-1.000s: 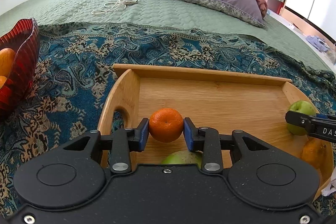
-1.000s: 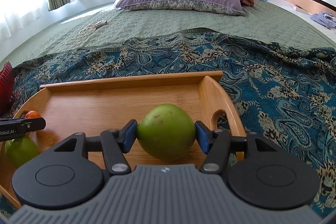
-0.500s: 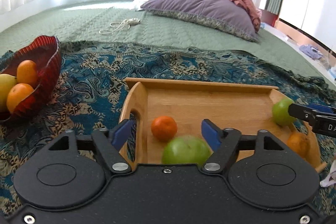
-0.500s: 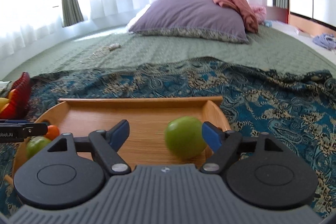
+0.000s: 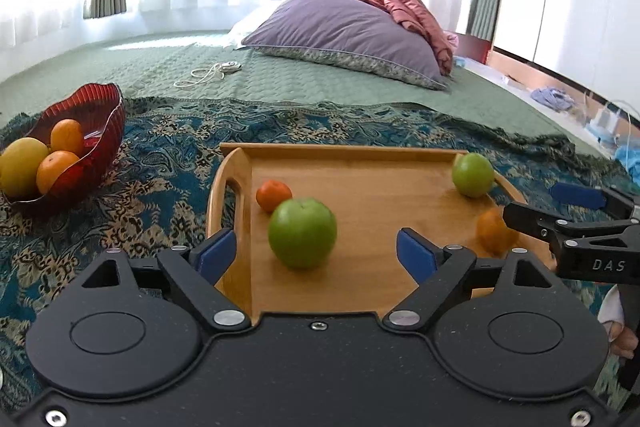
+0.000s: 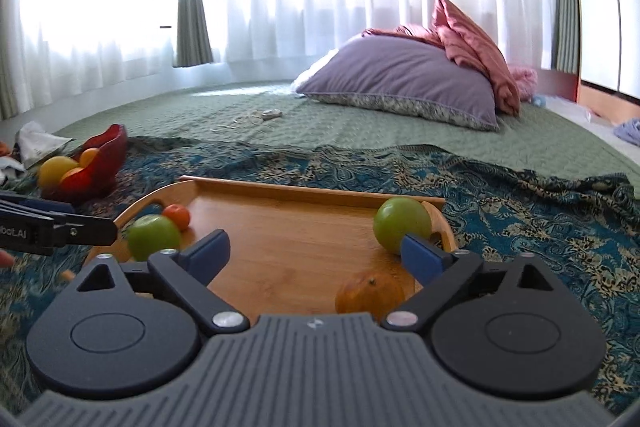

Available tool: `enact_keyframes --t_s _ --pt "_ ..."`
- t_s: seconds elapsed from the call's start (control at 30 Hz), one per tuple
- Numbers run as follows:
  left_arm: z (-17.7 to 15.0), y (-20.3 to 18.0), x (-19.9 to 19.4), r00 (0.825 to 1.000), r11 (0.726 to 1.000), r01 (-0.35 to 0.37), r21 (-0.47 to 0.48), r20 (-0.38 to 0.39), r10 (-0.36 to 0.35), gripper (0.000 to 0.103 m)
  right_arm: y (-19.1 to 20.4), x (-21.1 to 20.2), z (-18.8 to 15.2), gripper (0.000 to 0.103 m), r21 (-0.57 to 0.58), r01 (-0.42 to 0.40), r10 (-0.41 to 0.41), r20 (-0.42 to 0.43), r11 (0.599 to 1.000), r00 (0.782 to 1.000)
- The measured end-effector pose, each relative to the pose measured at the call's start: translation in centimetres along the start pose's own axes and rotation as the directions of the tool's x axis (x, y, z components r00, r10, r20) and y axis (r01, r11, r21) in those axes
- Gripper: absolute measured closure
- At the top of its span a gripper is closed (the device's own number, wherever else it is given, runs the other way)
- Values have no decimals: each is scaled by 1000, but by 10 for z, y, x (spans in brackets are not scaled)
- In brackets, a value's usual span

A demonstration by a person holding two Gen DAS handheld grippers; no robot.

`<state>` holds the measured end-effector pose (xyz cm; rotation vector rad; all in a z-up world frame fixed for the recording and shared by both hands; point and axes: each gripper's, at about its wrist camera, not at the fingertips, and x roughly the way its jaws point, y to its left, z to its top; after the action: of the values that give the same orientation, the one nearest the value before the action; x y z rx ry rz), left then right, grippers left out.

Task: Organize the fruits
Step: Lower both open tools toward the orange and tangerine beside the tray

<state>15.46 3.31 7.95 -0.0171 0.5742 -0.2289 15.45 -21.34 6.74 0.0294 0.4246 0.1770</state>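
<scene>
Nearest the viewer, the left claw [image 5: 316,253] is spread wide and holds nothing. It hangs over the near left corner of a wooden tray [image 5: 372,157] that rests on a patterned blue blanket [image 5: 160,163] laid over a bed. The right claw [image 6: 316,249] is likewise spread and empty, poised over the tray's near right side.

Four fruits sit loose on the tray. A large green apple [image 5: 302,233] lies just ahead of the left claw, with a small tangerine [image 5: 273,195] touching or almost touching it behind. On the right side, an orange [image 6: 370,293] lies close under the right claw, and a second green apple [image 6: 400,223] rests in the far right corner against the tray wall.

Farther left, well apart from the tray, a red glass bowl [image 5: 106,107] stands on the blanket. It holds two oranges and a larger yellow fruit.

Beyond that, a green quilt, a purple pillow [image 5: 348,31] and bright curtained windows.

Judging by the layout, the sorting looks partly done: four fruits are on the tray, three remain in the bowl. Which is the destination cannot be told.
</scene>
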Motion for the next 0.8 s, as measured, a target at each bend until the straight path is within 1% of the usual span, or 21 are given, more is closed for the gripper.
enact_keyframes --t_s 0.1,0.23,0.4,0.57,0.8 --pt "-11 -7 -9 1000 1000 -8 23 8 8 15 3 -12 -8 2 -16 -22 22 9 1000 1000" --pt "-23 -14 -19 1000 999 3 42 13 -3 13 10 -27 -20 1 -64 -17 18 26 998 999" --pt "-37 -19 -26 1000 998 5 56 8 -6 12 18 -40 -34 0 -101 -34 38 31 994 999" --pt "-50 -21 -30 1000 998 3 60 -4 -3 12 27 -47 -47 0 -137 -52 56 25 989 998" --pt "-65 -22 -33 1000 997 5 79 -22 -4 11 35 -53 -63 0 -156 -83 86 10 984 996"
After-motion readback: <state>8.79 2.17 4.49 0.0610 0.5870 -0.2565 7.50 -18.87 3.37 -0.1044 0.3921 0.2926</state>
